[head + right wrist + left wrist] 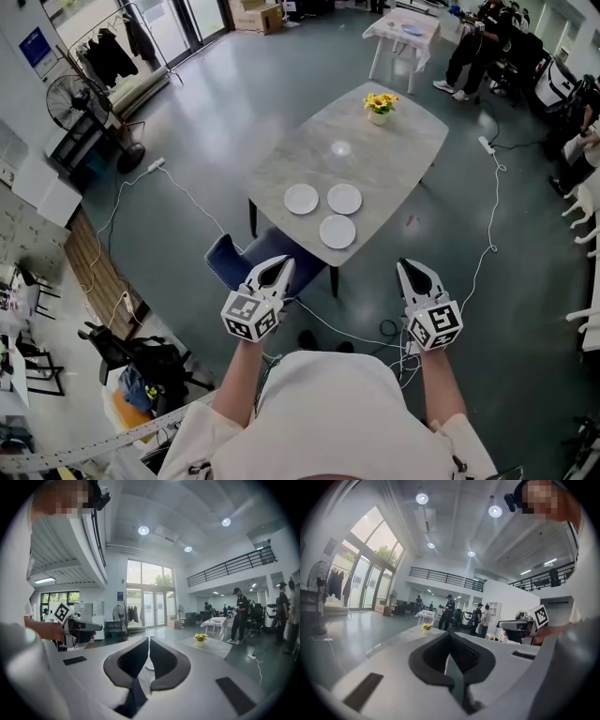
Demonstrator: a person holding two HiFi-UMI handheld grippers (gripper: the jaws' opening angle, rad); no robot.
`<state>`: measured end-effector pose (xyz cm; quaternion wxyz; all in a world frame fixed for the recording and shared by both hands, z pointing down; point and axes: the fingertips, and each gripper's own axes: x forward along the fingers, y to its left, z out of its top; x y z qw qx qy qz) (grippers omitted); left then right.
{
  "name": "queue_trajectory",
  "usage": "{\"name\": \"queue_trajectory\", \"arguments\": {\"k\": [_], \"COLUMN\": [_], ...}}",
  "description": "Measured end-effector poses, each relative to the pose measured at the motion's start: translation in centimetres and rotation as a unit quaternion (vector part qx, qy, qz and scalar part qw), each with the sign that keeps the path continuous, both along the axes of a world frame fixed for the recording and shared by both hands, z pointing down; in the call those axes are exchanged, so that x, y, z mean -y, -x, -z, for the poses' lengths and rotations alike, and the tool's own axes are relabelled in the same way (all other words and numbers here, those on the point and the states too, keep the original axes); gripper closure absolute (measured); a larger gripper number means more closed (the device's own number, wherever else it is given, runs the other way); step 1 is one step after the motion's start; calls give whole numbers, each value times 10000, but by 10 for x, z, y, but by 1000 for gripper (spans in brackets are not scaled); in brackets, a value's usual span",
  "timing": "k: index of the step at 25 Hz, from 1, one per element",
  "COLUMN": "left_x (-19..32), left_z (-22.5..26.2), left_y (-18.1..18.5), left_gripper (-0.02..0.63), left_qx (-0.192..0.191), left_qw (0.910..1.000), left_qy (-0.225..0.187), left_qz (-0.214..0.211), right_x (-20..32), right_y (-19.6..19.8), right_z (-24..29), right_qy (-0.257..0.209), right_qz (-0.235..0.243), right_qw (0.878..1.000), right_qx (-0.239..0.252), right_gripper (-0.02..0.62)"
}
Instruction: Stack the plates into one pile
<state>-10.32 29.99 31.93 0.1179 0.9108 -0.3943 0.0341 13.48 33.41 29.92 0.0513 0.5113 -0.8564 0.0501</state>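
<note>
Big open hall, grey polished floor, glass doors far off. A standing fan (70, 97) and a clothes rack (110, 52) sit at the far left, well apart from the work. Left claw (275, 268) is held out near level in front of the person's chest, clenched tight with nothing between the jaws. It is likely just being carried, since the tabletop (394, 150) is ahead and out of reach. A blue chair (228, 259) is tucked under the near edge and may block a close stance on that side. Three white plates lie flat and apart in a loose triangle at the near end, none overlapping: left plate (301, 199), near plate (337, 232), right plate (344, 198). No pile started, by my reading. A flower pot (380, 109) stands at the far end, well clear of the plates, so it leaves stacking room. Right claw (418, 273) mirrors the left, also clenched and empty, aimed toward the tabletop. A white cable (489, 225) trails on the floor at the right, a possible trip hazard on the approach.
</note>
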Motion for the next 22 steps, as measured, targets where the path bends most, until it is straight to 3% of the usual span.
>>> {"name": "queue_trajectory", "arguments": {"k": [11,15,18,22], "left_x": [-8,-15,-18,-22], "left_z": [-1,3,0,-6], "left_y": [-6,-14,-18,-27], "left_gripper": [592,523,509,509], "left_qx": [-4,-159,-151,-115], "left_qw": [10000,9999,9999,9998], "left_qy": [-29,-16,5,65], "left_qz": [44,4,55,130], "right_x": [-3,-6,-8,-10], "right_y": [-8,-17,-23,-37], "right_z": [-1,-1,-3,-10], "right_qy": [24,5,18,126], "right_qz": [63,59,60,82], "right_qw": [10000,9999,9999,9997], "right_qx": [26,100,129,191], "right_gripper": [560,558,481,482]}}
